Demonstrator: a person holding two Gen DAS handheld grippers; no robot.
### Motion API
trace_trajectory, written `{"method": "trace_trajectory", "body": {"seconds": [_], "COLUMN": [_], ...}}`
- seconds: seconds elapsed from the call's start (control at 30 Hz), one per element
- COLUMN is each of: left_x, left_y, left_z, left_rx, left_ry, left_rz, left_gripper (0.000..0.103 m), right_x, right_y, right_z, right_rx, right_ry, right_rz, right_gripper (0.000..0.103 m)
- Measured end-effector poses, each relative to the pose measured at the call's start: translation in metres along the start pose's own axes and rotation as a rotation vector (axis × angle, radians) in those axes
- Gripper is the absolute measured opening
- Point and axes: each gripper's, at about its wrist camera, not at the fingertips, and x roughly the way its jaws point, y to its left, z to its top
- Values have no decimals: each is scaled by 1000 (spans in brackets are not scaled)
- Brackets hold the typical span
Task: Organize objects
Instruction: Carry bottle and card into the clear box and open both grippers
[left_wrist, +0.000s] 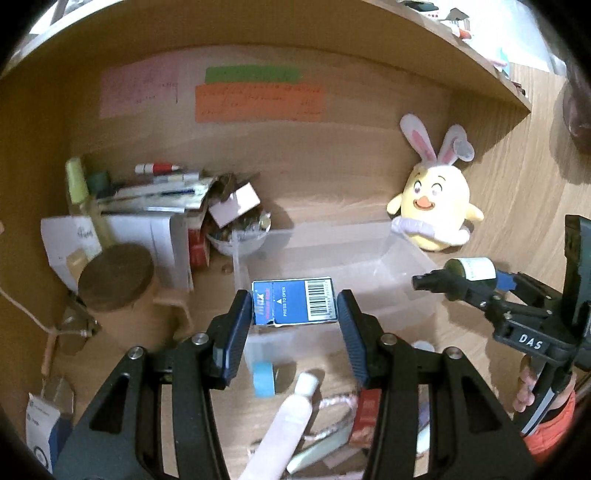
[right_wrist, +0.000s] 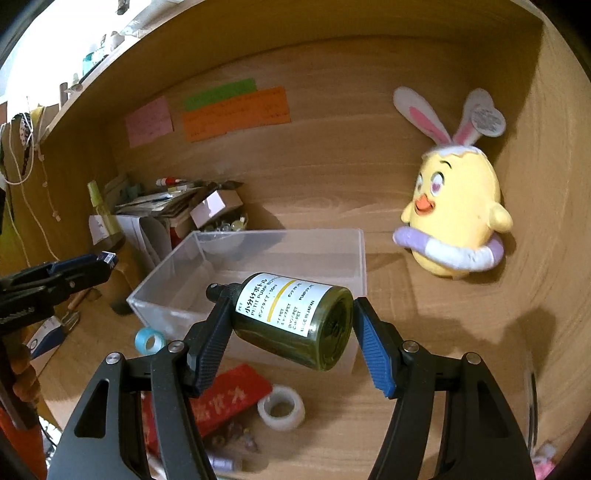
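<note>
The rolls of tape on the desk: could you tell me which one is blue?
The blue tape roll left of the clear bin; the other, the white tape roll, sits nearer the camera beside the red packet.

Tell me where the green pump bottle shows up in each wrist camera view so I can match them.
Left wrist view: green pump bottle far right, mid-height, held in the right gripper.
Right wrist view: the bottle lies centre, low, on its side between the fingers.
Shared landmark: the clear plastic bin just behind it.

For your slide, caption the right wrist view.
Right claw holds a green pump bottle sideways above a clear plastic box.
</note>
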Motion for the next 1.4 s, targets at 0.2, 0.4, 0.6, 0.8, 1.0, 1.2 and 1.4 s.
{"method": "trace_trajectory", "body": {"seconds": [0.2, 0.4, 0.6, 0.8, 1.0, 1.2, 1.4], "left_x": [18, 43, 74, 101, 117, 126, 132], "left_y": [1, 4, 7, 4, 1, -3, -7], "left_z": [15, 24, 25, 19, 12, 8, 5], "left_rx": [-7, -12, -16, 13, 29, 46, 60], "left_ry": [11, 53, 128, 198, 248, 272, 293], "left_rz": [-8, -6, -23, -23, -32, -29, -36], "left_gripper": [47, 47, 47, 47, 47, 47, 47], "right_x": [20, 48, 73, 94, 109, 121, 124], "right_y": [3, 1, -1, -2, 7, 13, 15], "right_z": [17, 25, 25, 23, 19, 16, 16], "right_rx": [-27, -37, -63, -86, -132, -134, -134], "right_ry": [7, 61, 119, 187, 224, 258, 258], "right_rz": [3, 13, 5, 13, 0, 10, -12], "right_gripper": [62, 62, 62, 62, 62, 62, 62]}}
